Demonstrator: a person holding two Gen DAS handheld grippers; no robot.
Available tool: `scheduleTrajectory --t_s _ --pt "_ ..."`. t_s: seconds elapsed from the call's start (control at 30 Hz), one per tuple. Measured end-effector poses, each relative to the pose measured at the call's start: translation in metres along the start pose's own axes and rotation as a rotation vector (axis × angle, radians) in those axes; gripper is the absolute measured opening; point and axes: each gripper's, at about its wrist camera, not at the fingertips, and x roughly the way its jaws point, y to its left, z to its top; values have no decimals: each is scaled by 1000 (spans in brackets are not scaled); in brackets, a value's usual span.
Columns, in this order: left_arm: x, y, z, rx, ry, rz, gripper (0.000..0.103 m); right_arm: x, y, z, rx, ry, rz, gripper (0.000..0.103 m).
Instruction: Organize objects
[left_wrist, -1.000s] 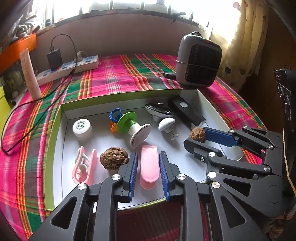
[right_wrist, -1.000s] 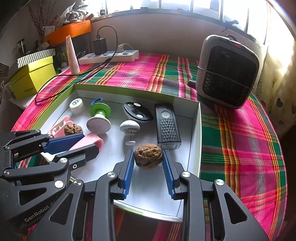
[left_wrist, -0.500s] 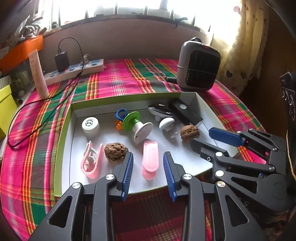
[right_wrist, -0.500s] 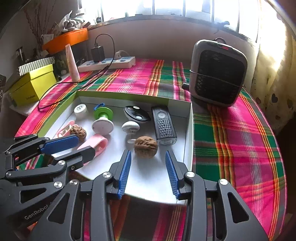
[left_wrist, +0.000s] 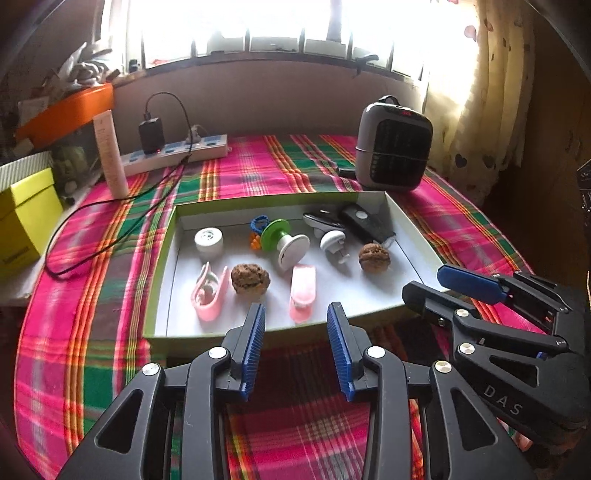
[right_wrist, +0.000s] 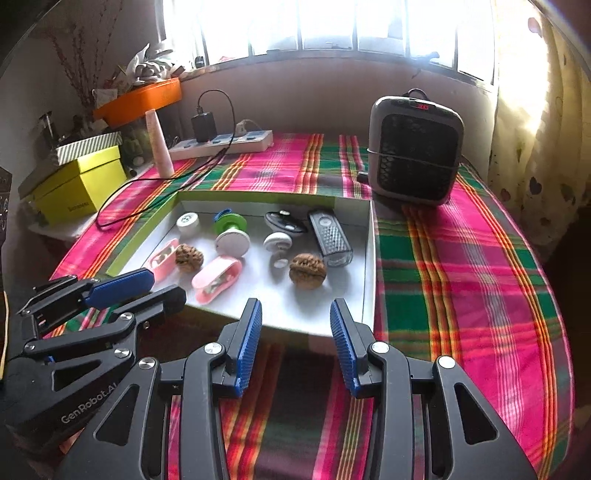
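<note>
A white tray with a green rim (left_wrist: 162, 258) lies on the plaid cloth. It holds two walnuts (left_wrist: 250, 278) (left_wrist: 373, 256), two pink clips (left_wrist: 208, 295) (left_wrist: 303, 291), a green and white spool (left_wrist: 284, 240), a white cap (left_wrist: 209, 240), a white knob (left_wrist: 332, 242) and a black remote-like piece (left_wrist: 365, 221). My left gripper (left_wrist: 296, 306) hangs over the tray's near edge; its jaws are opening with nothing between them. My right gripper (right_wrist: 295, 302) stands open and empty, just short of the right walnut (right_wrist: 307, 271).
A grey heater (left_wrist: 393, 151) stands behind the tray's far right corner. A power strip (left_wrist: 177, 153) with a black charger and cable lies at the back left, beside an upright tube (left_wrist: 110, 155). A yellow box (left_wrist: 26, 214) sits off the left edge.
Both grippers have drawn back and up from the tray, and their jaws have spread. The walnut that lay between the right fingers now rests free on the tray floor.
</note>
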Motion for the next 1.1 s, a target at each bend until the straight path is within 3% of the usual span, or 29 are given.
scheduleTrajectory --t_s 0.6,0.93,1.1 --pt "-11 -3 -46 -24 66 22 34 -7 14 -44 6 76 19 40" --pt "-12 1 -63 -48 89 62 34 -11 16 -61 -11 117 -33 46" --pt "-14 1 -66 -55 80 56 41 -12 16 -65 -24 114 -58 47"
